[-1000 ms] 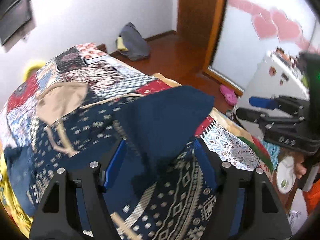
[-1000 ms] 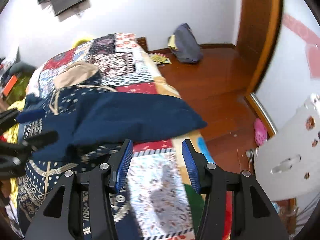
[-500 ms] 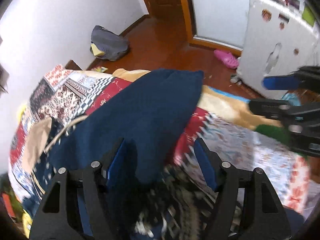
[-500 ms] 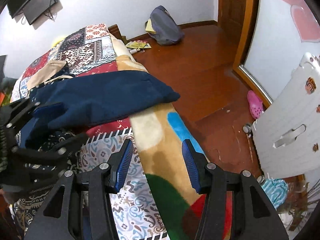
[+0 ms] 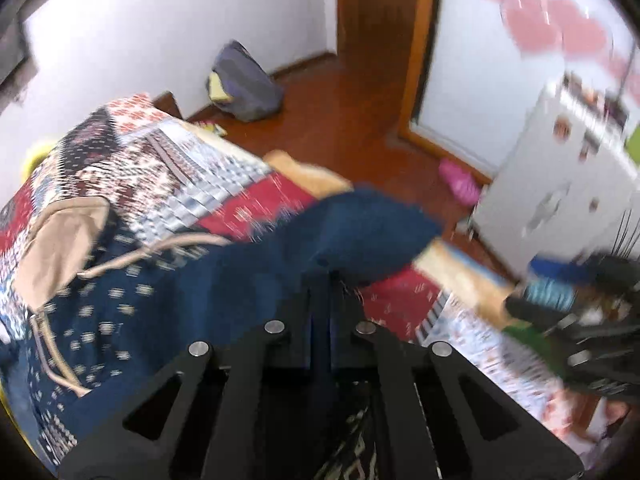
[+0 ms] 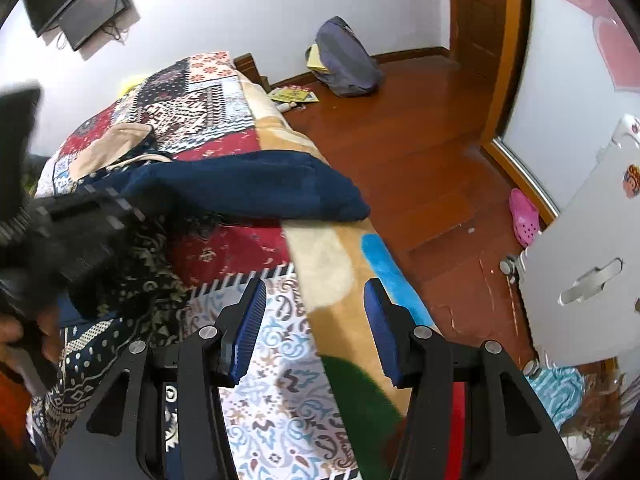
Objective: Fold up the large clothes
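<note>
A large navy garment point(image 5: 360, 232) with a white pattern, beige cords and a beige hood point(image 5: 60, 240) lies spread on the bed, its plain navy part folded over toward the bed's edge point(image 6: 240, 184). My left gripper point(image 5: 320, 280) has its jaws closing to a thin slit, pinching the near edge of that navy fold. It also shows at the left of the right wrist view, where the left gripper point(image 6: 128, 210) has its tip in the cloth. My right gripper point(image 6: 316, 312) hangs open over the bedspread near the bed's edge, with nothing between its fingers; this right gripper point(image 5: 528, 286) is apart from the garment.
A patchwork bedspread point(image 6: 280, 380) covers the bed, which drops off to a wooden floor point(image 6: 420, 140) on the right. On the floor are a grey bag point(image 6: 344, 60), a pink slipper point(image 6: 524, 216) and a white cabinet point(image 6: 592, 260). A screen point(image 6: 80, 8) hangs on the wall.
The left jaws went from wide open to closed on the navy fold, after the left gripper swung across the bed. The right gripper sank toward the bedspread's edge.
</note>
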Motion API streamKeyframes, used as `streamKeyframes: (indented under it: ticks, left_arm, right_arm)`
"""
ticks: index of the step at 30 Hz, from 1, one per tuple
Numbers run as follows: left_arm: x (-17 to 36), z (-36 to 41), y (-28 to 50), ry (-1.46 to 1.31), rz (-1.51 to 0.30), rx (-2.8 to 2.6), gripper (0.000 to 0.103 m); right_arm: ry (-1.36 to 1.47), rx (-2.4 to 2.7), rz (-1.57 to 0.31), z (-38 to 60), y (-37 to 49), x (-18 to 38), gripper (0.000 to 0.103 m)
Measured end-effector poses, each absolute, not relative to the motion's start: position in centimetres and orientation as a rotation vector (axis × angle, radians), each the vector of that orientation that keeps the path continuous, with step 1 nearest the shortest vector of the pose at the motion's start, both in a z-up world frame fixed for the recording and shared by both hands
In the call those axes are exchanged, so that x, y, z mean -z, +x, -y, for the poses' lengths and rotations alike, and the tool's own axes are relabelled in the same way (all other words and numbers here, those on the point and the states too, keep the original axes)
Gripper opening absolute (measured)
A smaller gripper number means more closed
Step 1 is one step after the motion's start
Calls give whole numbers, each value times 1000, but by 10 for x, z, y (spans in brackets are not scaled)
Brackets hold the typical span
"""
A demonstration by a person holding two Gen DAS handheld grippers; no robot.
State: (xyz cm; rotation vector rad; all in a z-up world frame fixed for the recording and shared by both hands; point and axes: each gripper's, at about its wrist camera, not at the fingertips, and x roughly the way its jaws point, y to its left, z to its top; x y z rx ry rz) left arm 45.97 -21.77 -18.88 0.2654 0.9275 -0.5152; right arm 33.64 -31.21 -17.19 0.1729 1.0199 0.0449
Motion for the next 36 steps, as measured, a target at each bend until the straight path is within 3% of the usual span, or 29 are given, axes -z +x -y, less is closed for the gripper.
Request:
streamKeyframes:
  ticks: [9,19,25,30,34,36]
  left_arm:
    - [110,138,430,71,-782,483,5]
    - [191,71,396,101,-1052,395,7]
    - [221,57,380,126,-1173,411,17]
    - [201,75,372,198,-1128,445,19]
    - [178,96,376,200,-1065,474,38]
    - [171,108,384,196,-1047,493,39]
  right_arm:
    - [153,-110,-986,280,333,155,47]
    - [56,-186,-967,239,323,145,47]
    - [-25,-194,-972,223,319,145,47]
    - [-44,-186,-974,220,317,146,47]
    - [-26,-179,-973,222,317,146,47]
    - [-18,-178,-973,225,317,146,47]
